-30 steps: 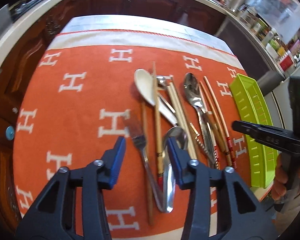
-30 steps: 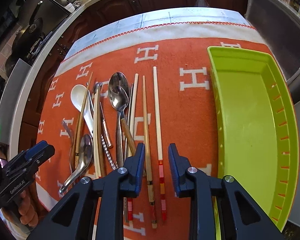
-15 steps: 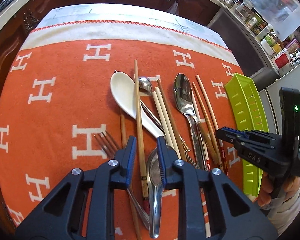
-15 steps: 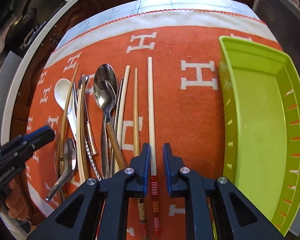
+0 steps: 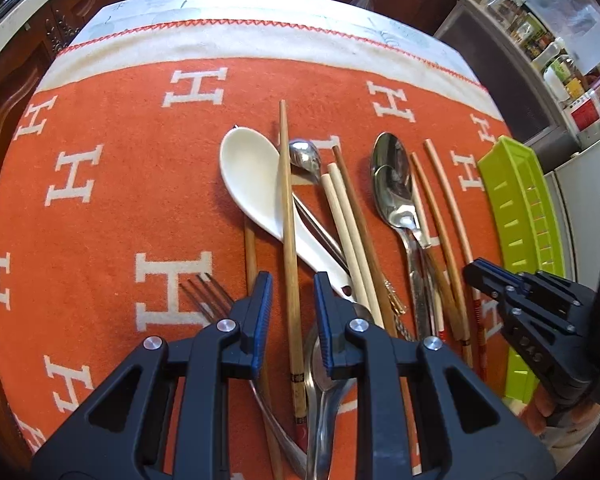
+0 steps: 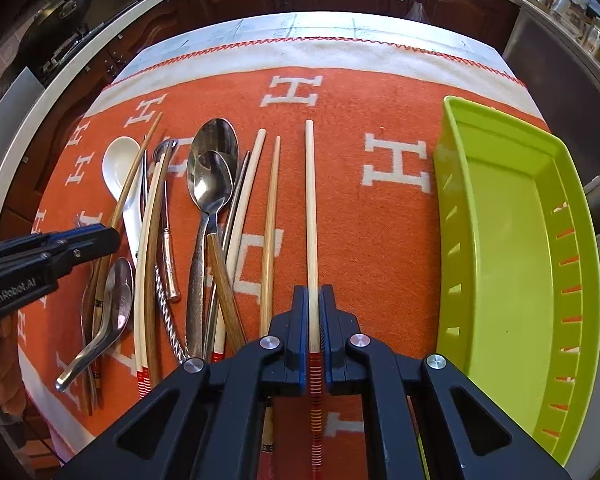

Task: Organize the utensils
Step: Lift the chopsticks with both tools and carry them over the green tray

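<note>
Green tray (image 6: pixel 512 248) still empty, all utensils on blanket; right tool (image 6: pixel 311 320) pinched pale red-banded chopstick (image 6: pixel 310 208), left tool (image 5: pixel 292 312) closing, not yet gripping brown chopstick (image 5: pixel 287 208).

Orange H-patterned cloth (image 6: pixel 380 240) over the table, scattered chopsticks (image 6: pixel 271 220), spoons (image 6: pixel 210 184), green tray (image 6: pixel 516 248)

Both tongs, left (image 5: pixel 288 312) and right (image 6: pixel 311 320), are black with blue pads, silver screws and white lettering.

Utensils (image 6: pixel 204 216) piled on cloth (image 6: pixel 380 240), tray (image 6: pixel 572 216) to their right.
</note>
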The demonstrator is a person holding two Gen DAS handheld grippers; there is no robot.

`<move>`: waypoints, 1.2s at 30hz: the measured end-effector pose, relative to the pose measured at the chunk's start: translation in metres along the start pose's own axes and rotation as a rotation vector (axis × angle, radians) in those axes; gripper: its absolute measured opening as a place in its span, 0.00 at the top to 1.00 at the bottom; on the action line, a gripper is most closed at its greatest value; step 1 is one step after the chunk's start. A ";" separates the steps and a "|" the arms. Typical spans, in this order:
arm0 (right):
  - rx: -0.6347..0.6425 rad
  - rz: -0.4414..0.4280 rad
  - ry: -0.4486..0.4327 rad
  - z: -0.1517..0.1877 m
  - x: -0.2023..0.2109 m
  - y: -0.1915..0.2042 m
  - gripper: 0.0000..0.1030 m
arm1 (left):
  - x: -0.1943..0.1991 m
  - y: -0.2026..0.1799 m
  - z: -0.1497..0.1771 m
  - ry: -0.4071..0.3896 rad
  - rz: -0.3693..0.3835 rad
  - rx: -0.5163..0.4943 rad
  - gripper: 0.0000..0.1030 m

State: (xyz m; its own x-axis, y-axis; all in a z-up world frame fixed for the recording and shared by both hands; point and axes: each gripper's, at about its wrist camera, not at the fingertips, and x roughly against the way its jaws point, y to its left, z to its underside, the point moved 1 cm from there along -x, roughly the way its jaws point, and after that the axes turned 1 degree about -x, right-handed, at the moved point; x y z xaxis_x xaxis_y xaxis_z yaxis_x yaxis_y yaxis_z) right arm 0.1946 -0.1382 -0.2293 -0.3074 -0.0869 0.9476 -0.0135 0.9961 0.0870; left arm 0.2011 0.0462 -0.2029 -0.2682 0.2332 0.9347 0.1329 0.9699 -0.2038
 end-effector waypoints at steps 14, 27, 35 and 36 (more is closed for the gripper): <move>-0.154 -0.198 -0.038 0.023 0.060 -0.049 0.95 | 0.046 -0.014 0.005 -0.048 -0.002 0.013 0.96; -0.253 -0.158 -0.145 0.048 0.138 -0.122 0.95 | 0.110 -0.142 0.021 -0.076 0.192 -0.183 0.96; -0.260 -0.041 -0.121 0.059 0.138 -0.175 0.95 | 0.069 -0.235 0.019 0.036 0.280 -0.225 0.96; -0.259 -0.026 -0.108 0.061 0.137 -0.180 0.95 | 0.064 -0.243 0.019 0.039 0.275 -0.225 0.96</move>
State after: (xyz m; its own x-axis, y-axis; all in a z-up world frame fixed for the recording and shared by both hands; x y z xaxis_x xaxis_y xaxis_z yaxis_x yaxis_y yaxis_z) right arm 0.0974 -0.3286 -0.1341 -0.4104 -0.0960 0.9069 0.2170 0.9556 0.1994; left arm 0.1340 -0.1728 -0.0987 -0.1573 0.4765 0.8650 0.4028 0.8307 -0.3844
